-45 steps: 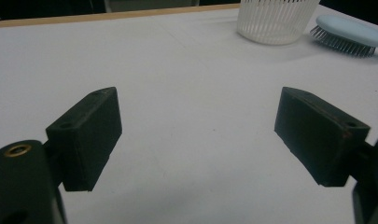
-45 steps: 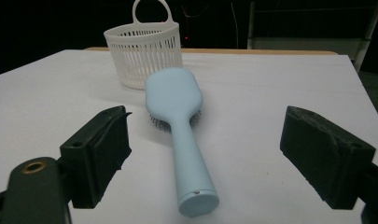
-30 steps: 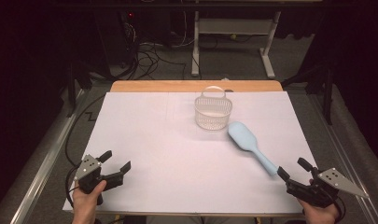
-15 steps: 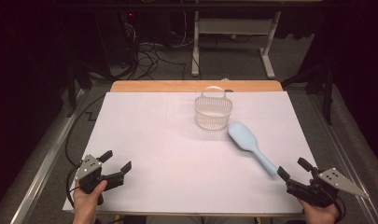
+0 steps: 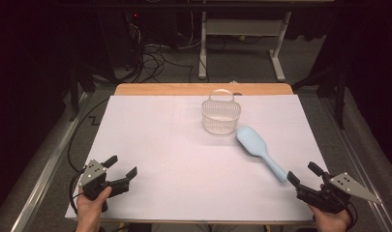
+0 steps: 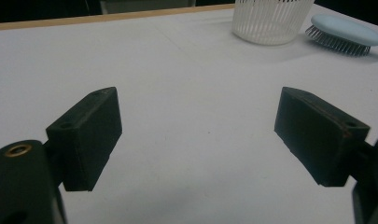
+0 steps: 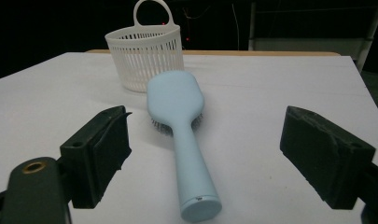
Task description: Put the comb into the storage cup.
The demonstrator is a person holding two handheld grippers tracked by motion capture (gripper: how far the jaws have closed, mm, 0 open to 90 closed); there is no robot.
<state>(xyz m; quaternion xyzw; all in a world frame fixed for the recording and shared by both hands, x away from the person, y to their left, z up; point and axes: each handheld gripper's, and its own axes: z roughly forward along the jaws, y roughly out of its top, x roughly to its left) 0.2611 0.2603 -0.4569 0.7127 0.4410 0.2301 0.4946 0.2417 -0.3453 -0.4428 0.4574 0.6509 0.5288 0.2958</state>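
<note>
Nothing has moved since a moment ago. The right gripper (image 5: 303,179), lower right, holds its jaws wide apart just short of the handle of the pale blue plastic hairbrush (image 5: 259,151), bristles down beside the white slatted basket (image 5: 221,116). The left gripper (image 5: 121,166), lower left, gapes empty.

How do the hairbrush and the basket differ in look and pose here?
The hairbrush is pale blue and solid; the basket is white with slatted, see-through walls. The hairbrush lies flat, bristles down, handle toward the open right gripper; the basket stands upright with its loop handle on top. Both rest on the white table, close together, and neither is held.
</note>
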